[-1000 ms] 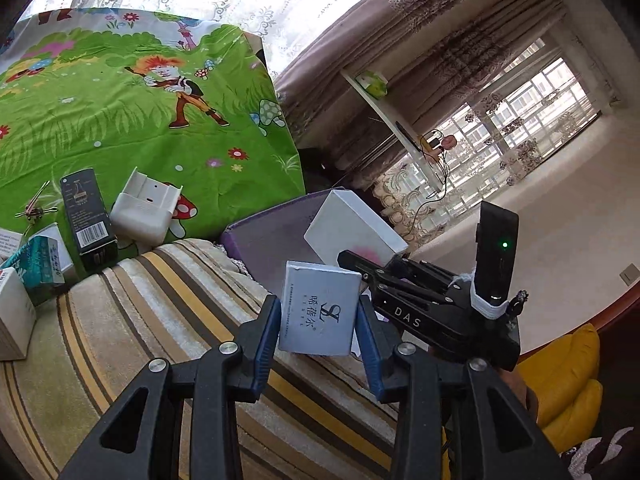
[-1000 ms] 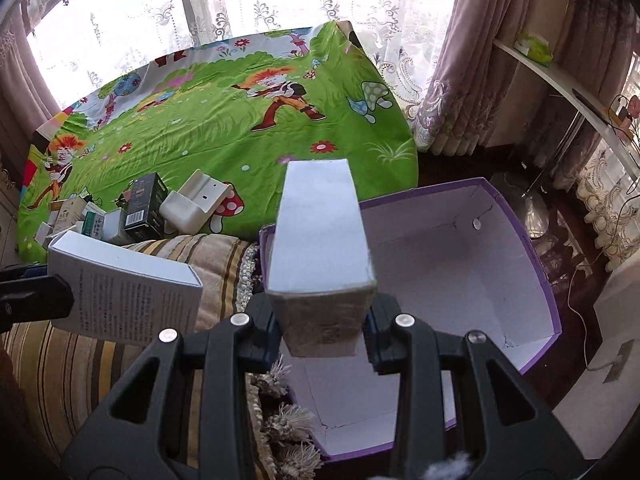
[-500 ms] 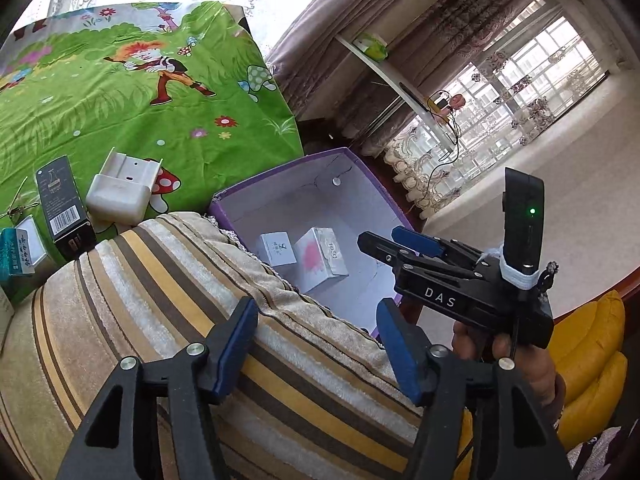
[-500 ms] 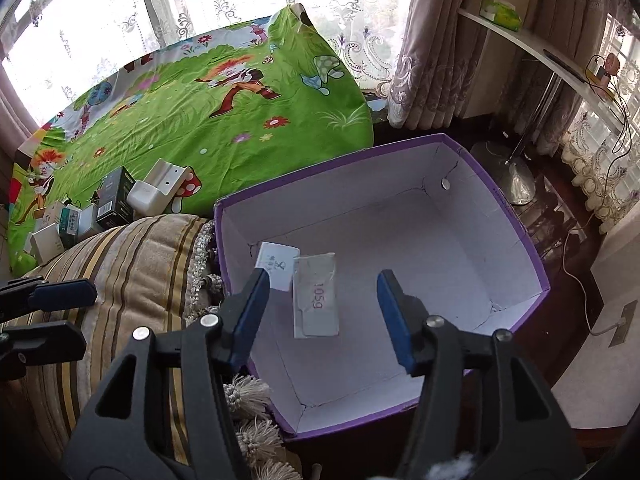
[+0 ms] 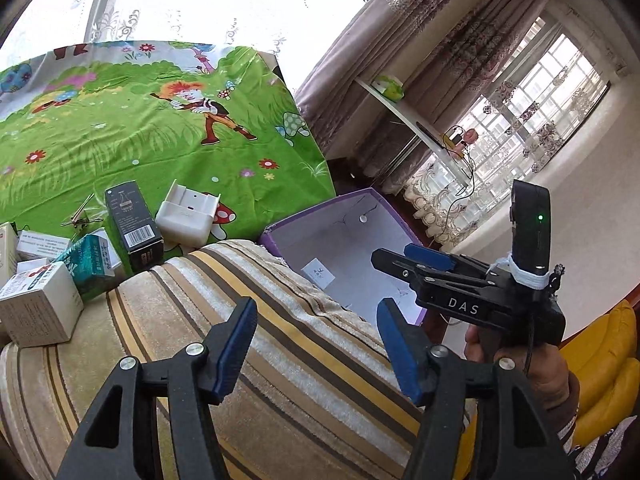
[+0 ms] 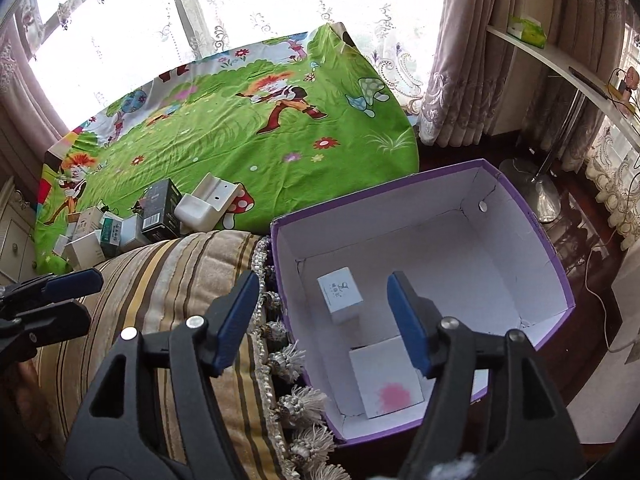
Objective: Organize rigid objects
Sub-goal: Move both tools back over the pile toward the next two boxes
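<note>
Right gripper point(image 5: 430, 266) body, right of centre in the left wrist view: "DAS" is printed in white capitals on the black housing.
Black carton point(image 5: 134, 226), left of centre in the left wrist view: a white barcode label is carried near its lower end; its digits cannot be read.
Small white box point(image 6: 340, 290) in the purple bin point(image 6: 520, 208), centre of the right wrist view: a dark monogram with small characters beneath is seen; it cannot be read.
Teal carton point(image 5: 90, 264), lower left of the left wrist view: white characters are printed on it, too blurred to be read.
</note>
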Available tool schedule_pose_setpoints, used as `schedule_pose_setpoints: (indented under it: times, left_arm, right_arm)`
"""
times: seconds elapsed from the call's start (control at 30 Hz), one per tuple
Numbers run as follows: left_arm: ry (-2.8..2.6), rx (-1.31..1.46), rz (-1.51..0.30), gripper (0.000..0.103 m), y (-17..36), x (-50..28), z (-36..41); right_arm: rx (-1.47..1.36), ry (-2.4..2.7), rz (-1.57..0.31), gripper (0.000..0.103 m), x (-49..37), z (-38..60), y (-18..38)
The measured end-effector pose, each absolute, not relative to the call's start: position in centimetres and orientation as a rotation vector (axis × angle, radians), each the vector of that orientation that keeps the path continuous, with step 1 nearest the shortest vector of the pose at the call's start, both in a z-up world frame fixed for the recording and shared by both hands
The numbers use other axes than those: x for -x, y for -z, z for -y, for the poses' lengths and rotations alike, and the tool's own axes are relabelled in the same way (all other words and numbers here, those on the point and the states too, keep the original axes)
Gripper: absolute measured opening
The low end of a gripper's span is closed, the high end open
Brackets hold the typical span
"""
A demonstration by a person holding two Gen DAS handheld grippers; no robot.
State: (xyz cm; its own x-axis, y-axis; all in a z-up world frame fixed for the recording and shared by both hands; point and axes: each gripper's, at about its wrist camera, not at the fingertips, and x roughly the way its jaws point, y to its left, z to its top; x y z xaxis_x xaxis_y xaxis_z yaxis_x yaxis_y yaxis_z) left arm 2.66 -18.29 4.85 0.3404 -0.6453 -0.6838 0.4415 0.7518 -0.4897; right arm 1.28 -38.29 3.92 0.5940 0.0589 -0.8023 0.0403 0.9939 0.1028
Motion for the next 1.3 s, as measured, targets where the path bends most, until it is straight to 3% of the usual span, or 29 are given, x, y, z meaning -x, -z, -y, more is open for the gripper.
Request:
schedule_pose_setpoints:
  times: [0.13,0.63,1.3]
  left_arm:
    - [0.667,0.245,-0.984,0.063,-5.0,-2.2,15.8]
    - [0.434,0.328,-0.931,0.063,-4.9,-0.7,4.0]
    - [0.331,0.388,-0.966,0.063,-3.3,-2.7,-1.3]
  right_arm:
    - [-0.104,-0.044,-0.943,0.076,-1.6,36.7,-4.2]
    - [0.044,-0.188,-0.966,0.076,-2.4,28.8,-4.3]
    - [0.143,-0.386,-1.01,0.079,-3.9,18.8,-3.5]
